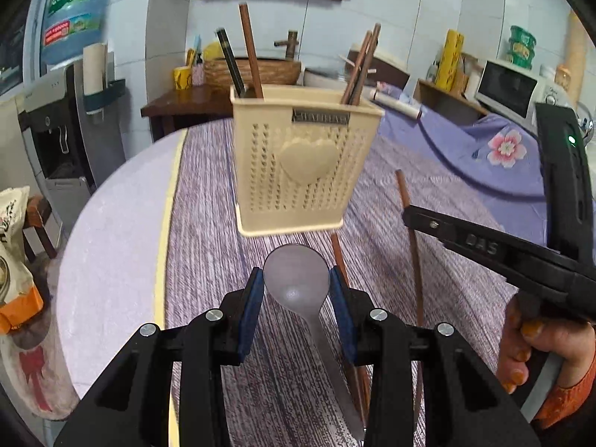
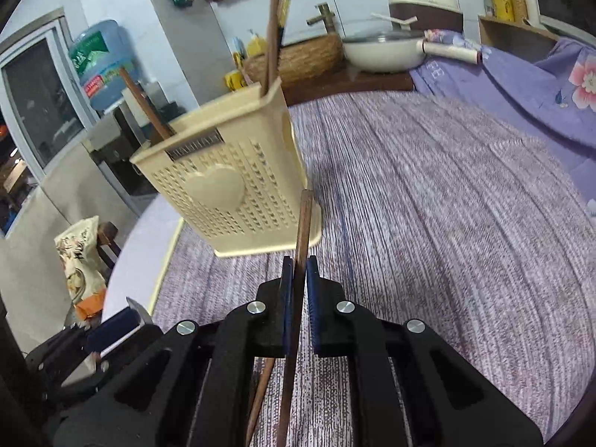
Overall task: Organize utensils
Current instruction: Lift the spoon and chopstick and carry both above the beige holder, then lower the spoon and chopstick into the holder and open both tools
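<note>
A cream perforated utensil holder (image 1: 303, 165) with a heart on its front stands on the purple striped cloth; it also shows in the right wrist view (image 2: 231, 190). Several brown chopsticks (image 1: 250, 52) stand in it. My left gripper (image 1: 297, 279) is shut on a metal spoon (image 1: 298, 279), bowl forward, just short of the holder. My right gripper (image 2: 299, 264) is shut on a brown chopstick (image 2: 303, 219) that points up toward the holder's right corner. It shows from the left wrist view as a black gripper (image 1: 409, 212) holding the chopstick (image 1: 406, 201). Another chopstick (image 1: 341, 260) lies on the cloth.
The round table's pale edge (image 1: 111, 242) curves at the left. Behind stand a wooden counter with a woven basket (image 1: 253, 69), a white pan (image 2: 383, 50), a water dispenser (image 1: 70, 15) and a microwave (image 1: 510, 87). A purple flowered cloth (image 2: 540, 82) lies at the right.
</note>
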The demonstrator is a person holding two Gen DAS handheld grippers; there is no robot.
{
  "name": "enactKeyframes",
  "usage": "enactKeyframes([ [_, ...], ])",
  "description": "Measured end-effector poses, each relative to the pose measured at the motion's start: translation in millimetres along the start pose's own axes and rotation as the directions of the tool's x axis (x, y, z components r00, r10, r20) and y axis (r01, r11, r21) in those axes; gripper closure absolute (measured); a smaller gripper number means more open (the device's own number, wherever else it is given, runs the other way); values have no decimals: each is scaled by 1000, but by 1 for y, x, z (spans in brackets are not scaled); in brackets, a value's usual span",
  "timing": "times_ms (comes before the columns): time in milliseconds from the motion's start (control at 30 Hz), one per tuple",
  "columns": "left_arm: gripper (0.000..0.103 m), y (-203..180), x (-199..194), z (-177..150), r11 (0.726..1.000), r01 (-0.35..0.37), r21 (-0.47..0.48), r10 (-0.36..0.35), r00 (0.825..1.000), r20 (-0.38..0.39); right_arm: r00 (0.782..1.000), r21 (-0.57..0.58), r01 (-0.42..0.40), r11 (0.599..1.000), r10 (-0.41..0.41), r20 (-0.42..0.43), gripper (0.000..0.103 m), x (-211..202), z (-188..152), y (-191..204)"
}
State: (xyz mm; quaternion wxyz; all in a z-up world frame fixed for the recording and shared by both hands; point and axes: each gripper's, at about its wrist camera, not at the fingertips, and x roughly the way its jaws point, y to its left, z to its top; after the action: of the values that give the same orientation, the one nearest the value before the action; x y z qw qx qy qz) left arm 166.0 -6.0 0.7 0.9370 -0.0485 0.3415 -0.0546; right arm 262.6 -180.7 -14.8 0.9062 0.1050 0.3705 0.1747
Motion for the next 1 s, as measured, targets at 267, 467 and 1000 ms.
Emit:
enactKeyframes([
  [267,67,13,-23,16,1000,-11,-5,11,997,79,994,-39,-64,997,67,82,95,-53,8,2],
  [467,67,16,-31,22,1000,-17,-3,17,994,105,988,-62,-100,993,106,113,96,-83,13,7],
  [1000,67,24,-42,55,1000,-19,-4,19,987,159,976,-153,-72,986,102,195,96,-118,44,34],
])
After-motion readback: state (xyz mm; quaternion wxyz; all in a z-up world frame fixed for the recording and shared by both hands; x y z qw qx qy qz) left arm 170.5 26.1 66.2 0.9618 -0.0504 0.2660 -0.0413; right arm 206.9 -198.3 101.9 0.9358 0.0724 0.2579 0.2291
